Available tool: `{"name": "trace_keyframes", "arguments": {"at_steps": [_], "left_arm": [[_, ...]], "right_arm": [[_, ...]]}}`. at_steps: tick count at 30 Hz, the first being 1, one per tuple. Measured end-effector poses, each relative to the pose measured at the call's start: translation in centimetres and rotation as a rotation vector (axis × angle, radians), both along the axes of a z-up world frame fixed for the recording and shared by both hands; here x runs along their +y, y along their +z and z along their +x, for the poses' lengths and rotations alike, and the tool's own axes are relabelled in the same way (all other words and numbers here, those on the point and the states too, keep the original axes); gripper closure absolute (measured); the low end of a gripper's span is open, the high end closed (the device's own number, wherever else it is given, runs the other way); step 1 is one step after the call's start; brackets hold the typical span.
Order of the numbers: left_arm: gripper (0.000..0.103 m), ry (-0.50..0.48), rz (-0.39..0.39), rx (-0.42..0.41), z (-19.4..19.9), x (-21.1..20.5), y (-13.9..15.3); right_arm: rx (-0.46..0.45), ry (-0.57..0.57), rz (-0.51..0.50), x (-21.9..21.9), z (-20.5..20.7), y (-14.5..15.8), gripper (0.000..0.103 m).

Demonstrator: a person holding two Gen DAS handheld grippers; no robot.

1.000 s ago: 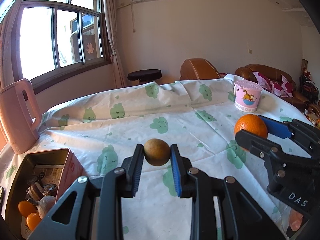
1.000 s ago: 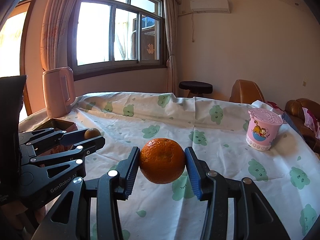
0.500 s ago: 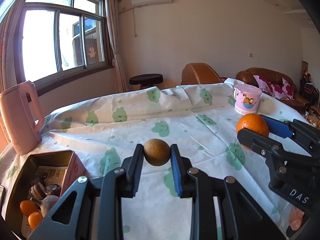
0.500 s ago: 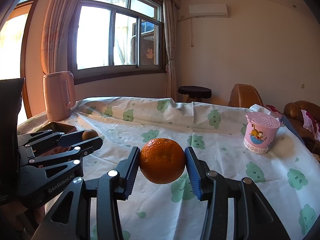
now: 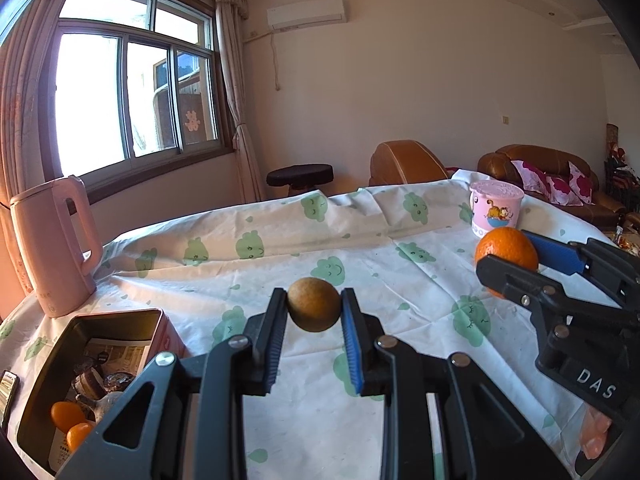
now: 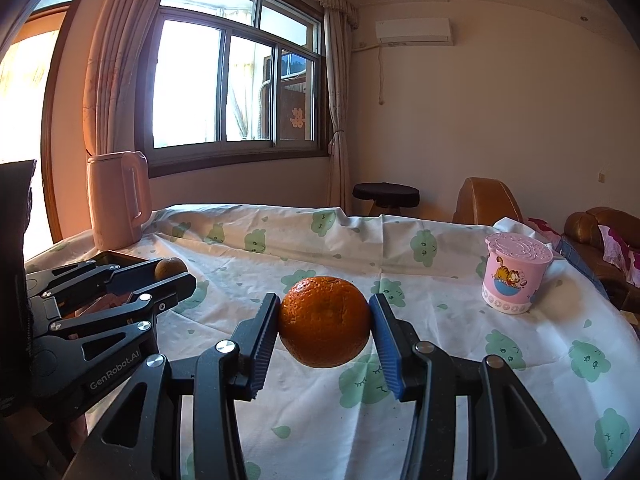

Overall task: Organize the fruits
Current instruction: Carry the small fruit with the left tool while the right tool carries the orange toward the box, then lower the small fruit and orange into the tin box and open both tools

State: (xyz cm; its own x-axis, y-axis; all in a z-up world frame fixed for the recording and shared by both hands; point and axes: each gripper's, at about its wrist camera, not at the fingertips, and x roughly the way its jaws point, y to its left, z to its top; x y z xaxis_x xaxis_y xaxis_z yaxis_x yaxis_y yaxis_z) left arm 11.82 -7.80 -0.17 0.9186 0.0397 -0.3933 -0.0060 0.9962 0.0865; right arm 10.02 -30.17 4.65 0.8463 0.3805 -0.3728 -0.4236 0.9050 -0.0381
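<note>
While clamped: orange [image 6: 324,326], brown fruit [image 5: 313,310].

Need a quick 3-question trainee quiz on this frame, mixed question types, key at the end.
1. True or false: the left gripper is shut on a small brown fruit.
2. What does the right gripper hold? A) the pink cup B) an orange C) nothing
3. Fill in: in the left wrist view, the open tin stands in front of the pink ____.

Key
1. True: both jaws press on the fruit.
2. B: the orange sits between its jaws, clear of the tablecloth; the pink cup stands on the table, apart.
3. kettle.
</note>
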Motion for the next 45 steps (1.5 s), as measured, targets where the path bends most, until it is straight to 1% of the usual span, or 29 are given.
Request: {"name": "trace_keyframes", "arguments": {"at_steps": [11, 26, 29, 33, 38, 45], "left_arm": [[0.075, 0.015, -0.014, -0.026, -0.7, 0.3, 0.2], [0.075, 0.021, -0.034, -0.026, -1.5, 1.0, 0.2], [0.075, 0.027, -0.035, -0.021, -2.0, 1.5, 0.2], [0.075, 0.044, -0.044, -0.026, -3.0, 3.0, 0.7], [0.075, 0.077, -0.045, -0.026, -4.0, 5.2, 1.0], [0.075, 0.155, -0.060, -0.007, -5.3, 9.0, 1.0]], "right_arm": [[-0.045, 0.000, 0.021, -0.3, -0.9, 0.3, 0.055], [-0.057, -0.002, -0.006, 0.3, -1.4, 0.3, 0.055], [-0.043, 0.013, -0.006, 0.6, -1.4, 0.3, 0.055], [-0.023, 0.053, 0.000, 2.0, -1.3, 0.3, 0.055], [-0.015, 0.117, -0.006, 5.0, -1.6, 0.5, 0.055], [-0.009, 0.205, -0.010, 8.9, -2.2, 1.3, 0.055]]}}
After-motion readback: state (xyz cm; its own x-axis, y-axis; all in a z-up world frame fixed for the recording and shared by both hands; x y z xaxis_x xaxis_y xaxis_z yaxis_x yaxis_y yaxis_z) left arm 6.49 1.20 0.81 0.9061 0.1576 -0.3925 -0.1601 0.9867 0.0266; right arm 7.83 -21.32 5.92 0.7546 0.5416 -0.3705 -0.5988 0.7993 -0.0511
